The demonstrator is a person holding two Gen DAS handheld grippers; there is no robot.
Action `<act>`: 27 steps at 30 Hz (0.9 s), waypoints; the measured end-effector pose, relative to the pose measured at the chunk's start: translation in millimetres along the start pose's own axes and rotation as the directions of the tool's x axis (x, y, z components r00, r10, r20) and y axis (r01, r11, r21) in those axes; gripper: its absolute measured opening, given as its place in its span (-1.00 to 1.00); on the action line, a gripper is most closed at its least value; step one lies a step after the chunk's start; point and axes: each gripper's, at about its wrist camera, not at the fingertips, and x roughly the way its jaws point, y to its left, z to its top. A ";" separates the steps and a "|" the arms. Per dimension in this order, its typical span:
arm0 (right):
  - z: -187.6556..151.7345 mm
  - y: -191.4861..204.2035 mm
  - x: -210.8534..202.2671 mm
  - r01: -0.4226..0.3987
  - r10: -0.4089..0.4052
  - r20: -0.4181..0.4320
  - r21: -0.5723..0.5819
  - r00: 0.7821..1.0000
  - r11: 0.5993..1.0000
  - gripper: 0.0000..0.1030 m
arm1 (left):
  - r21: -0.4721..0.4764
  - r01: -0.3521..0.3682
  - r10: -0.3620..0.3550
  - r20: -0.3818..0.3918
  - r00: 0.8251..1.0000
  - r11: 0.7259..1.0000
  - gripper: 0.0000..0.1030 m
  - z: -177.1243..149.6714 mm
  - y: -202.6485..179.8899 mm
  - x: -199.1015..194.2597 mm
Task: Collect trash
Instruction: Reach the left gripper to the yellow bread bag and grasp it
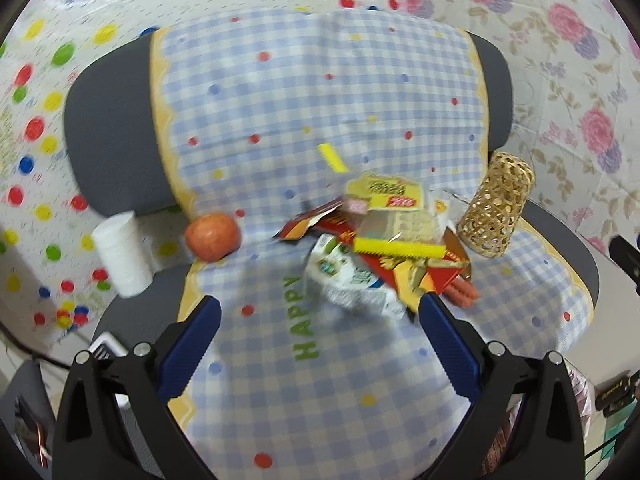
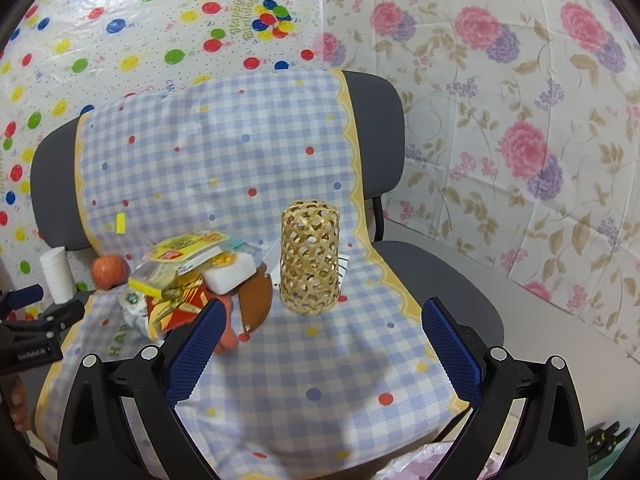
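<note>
Looking at the wrapper pile (image 1: 384, 240) mid-seat on the checked cloth (image 1: 320, 92), between the apple (image 1: 213, 237) and the woven basket (image 1: 496, 205). Both the left gripper (image 1: 320, 334) and right gripper (image 2: 320, 336) hover spread wide, holding nothing. That stuff's probably light, crinkly and slippery, so I'd pinch a stiff edge like the red carton (image 1: 448, 270) flap.

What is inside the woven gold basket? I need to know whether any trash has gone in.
Through the holes of the woven gold basket only gaps and its far wall show. No wrapper is visible inside, but its bottom is hidden.
</note>
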 end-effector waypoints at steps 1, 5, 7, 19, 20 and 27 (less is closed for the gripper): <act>1.7 -0.4 3.7 -0.003 0.003 0.000 0.005 1.000 1.000 0.88 | 0.015 0.016 -0.016 0.003 1.000 1.000 0.87 3.4 -5.1 4.7; 8.9 -1.5 17.1 -0.050 0.049 0.042 0.021 0.998 0.999 0.88 | 0.038 0.032 -0.032 0.003 0.999 0.999 0.87 13.4 -18.7 20.2; 12.3 -1.6 24.3 -0.075 0.075 0.022 0.028 0.997 0.997 0.88 | 0.047 0.037 -0.037 0.003 0.999 0.998 0.87 19.4 -25.0 27.8; 20.7 -11.0 58.4 -0.045 0.045 -0.005 0.002 0.999 0.999 0.88 | 0.191 0.027 -0.030 0.011 0.999 0.981 0.57 40.0 -75.9 81.0; 20.5 -12.3 60.5 -0.045 0.045 -0.007 0.004 0.999 0.999 0.88 | 0.206 0.015 -0.017 0.008 1.000 0.978 0.54 40.3 -79.1 86.5; 15.3 -16.0 73.0 -0.055 0.056 -0.039 0.019 0.998 0.998 0.88 | 0.259 -0.040 0.046 -0.017 0.999 0.965 -0.01 38.7 -85.9 116.2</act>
